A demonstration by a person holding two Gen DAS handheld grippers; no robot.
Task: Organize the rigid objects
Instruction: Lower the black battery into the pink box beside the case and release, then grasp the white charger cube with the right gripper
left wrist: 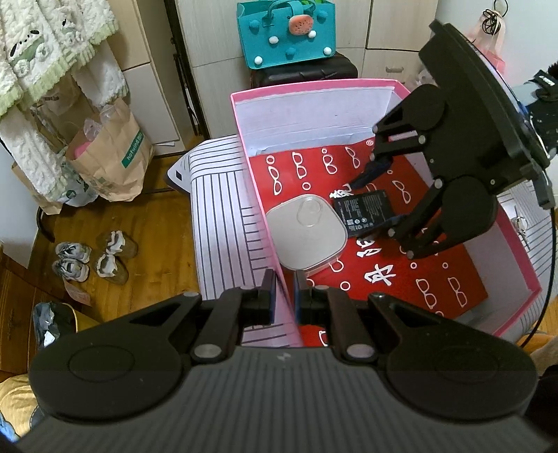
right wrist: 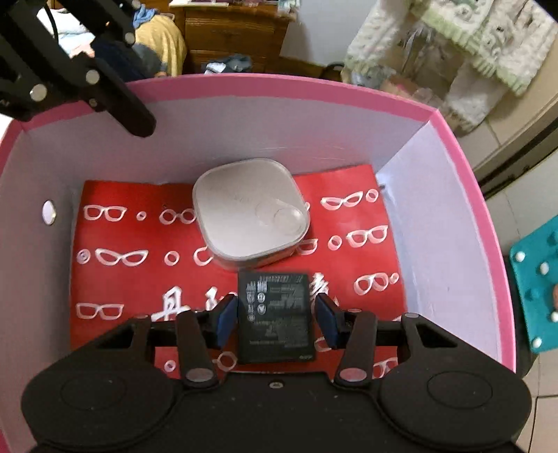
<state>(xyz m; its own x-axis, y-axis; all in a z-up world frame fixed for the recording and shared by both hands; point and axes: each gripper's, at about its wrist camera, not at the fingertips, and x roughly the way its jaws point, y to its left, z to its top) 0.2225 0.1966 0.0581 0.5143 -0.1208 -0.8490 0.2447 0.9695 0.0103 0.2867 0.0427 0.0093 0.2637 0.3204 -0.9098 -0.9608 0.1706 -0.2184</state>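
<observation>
We've got the left hand-held gripper (left wrist: 285, 292) clamped on the near wall of the pink box (left wrist: 516, 244). Right hand-held gripper (right wrist: 275, 322) is inside the box w/ fingers apart either side of the black battery (right wrist: 277, 319), which lies flat on the red sheet (right wrist: 118, 278), just beside the white container (right wrist: 249, 221).

A lived-in room of a home, likely a bedroom. The floor is warm brown wood parquet (left wrist: 150, 223), and two pairs of worn sneakers (left wrist: 92, 258) sit on it near brown paper shopping bags (left wrist: 115, 160). Fluffy white-and-green patterned towels (left wrist: 45, 45) hang along the wall above the bags. Cream-coloured wardrobe doors (left wrist: 209, 52) stand behind a teal felt tote bag with pom-poms (left wrist: 284, 33) set on a black suitcase (left wrist: 310, 71). The right wrist view shows a dark wooden dresser (right wrist: 237, 33) beside a heap of clothes (right wrist: 157, 41).
</observation>
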